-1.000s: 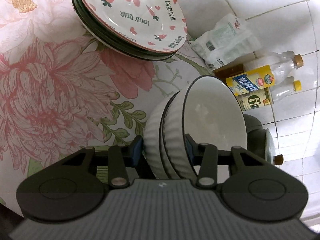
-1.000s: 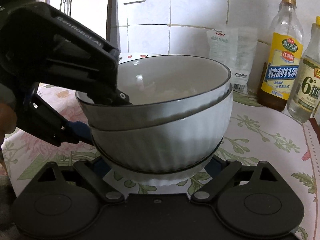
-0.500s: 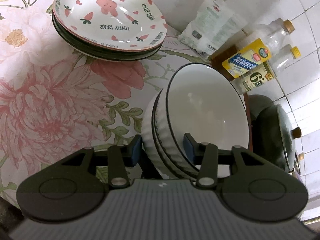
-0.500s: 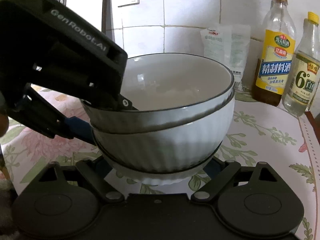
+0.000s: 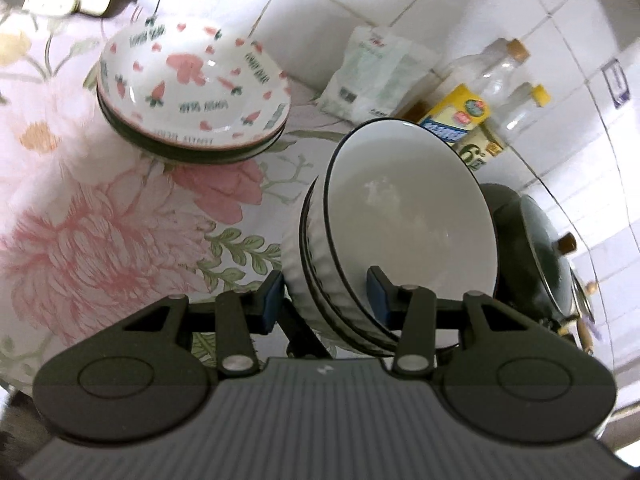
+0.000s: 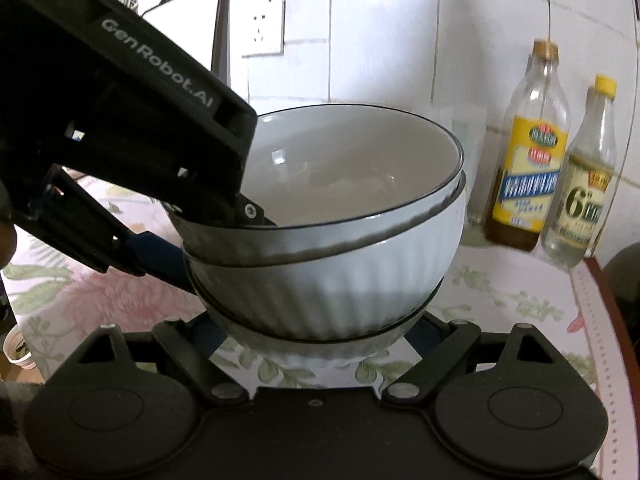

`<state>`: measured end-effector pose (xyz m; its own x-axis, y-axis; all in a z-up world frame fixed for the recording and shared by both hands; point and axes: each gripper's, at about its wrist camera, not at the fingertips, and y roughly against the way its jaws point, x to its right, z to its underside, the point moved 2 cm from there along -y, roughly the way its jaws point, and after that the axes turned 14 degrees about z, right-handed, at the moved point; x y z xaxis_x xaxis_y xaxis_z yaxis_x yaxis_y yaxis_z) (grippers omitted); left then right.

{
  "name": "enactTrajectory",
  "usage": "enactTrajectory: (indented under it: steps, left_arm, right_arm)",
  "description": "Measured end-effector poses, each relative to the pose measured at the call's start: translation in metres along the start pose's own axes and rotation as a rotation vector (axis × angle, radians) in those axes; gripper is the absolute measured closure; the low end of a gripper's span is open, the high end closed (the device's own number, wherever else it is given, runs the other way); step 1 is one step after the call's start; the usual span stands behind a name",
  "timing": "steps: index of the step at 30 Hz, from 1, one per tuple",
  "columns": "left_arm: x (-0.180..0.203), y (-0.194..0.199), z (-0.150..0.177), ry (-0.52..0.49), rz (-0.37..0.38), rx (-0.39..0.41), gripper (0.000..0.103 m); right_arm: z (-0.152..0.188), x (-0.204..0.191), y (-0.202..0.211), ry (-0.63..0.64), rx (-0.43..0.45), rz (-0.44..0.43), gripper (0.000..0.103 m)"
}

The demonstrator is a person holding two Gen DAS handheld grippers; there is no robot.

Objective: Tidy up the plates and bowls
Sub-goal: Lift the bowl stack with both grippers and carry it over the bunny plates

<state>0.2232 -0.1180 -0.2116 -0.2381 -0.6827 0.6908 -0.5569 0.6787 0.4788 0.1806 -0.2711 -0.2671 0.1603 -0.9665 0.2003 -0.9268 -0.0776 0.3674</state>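
The stack of bowls [image 5: 400, 236] is clamped at its near rim by the left gripper [image 5: 326, 294], one pad inside, one outside; the right gripper [image 6: 316, 336] is spread wide around the stack's base, contact unclear; the plates [image 5: 192, 92] are seen beyond the left gripper, up-left.

The stacked bowls [image 6: 328, 276] are white, ribbed, dark-rimmed — the plates [image 5: 192, 92] white with pink hearts; the tablecloth [image 5: 100, 240] shows pink flowers and green leaves.
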Motion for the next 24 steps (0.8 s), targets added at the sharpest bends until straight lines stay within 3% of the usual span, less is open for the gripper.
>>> enactTrajectory:
  steps: [9, 13, 24]
  left_arm:
    - [0.005, 0.053, -0.007, -0.053, 0.003, 0.021, 0.06]
    - [-0.002, 0.074, -0.02, -0.028, -0.002, 0.04, 0.06]
    - [-0.014, 0.094, -0.068, -0.119, -0.09, 0.095, 0.06]
  right_arm:
    - [-0.034, -0.02, 0.018, 0.023, 0.035, -0.03, 0.009]
    - [-0.051, -0.035, 0.02, 0.039, 0.055, -0.051, 0.009]
    - [-0.096, -0.063, -0.017, 0.015, 0.08, -0.121, 0.009]
